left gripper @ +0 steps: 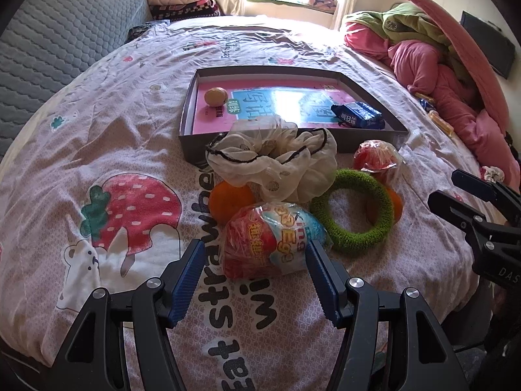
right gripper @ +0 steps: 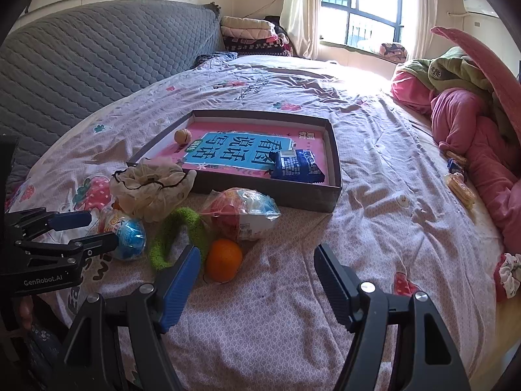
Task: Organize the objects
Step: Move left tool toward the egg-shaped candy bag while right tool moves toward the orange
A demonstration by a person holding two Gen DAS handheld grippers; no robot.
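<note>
Green ring (left gripper: 353, 210); pink strawberry-print bedsheet (left gripper: 130, 130).

A home bedroom: a bed (right gripper: 374, 169) under a strawberry-print sheet, a grey quilted headboard (right gripper: 97, 58), folded blankets (right gripper: 250, 34), and a curtained window (right gripper: 358, 6).

The box (left gripper: 195, 104) sits mid-bed (left gripper: 97, 130). In it, a ball (left gripper: 215, 97) lies at 10 o'clock, a packet (left gripper: 357, 114) at 4. Before the box: a scrunchie (left gripper: 276, 159), with an orange (left gripper: 229, 202) at its 7, a ring (left gripper: 351, 210) at its 4, and an egg (left gripper: 272, 241) nearest.
</note>
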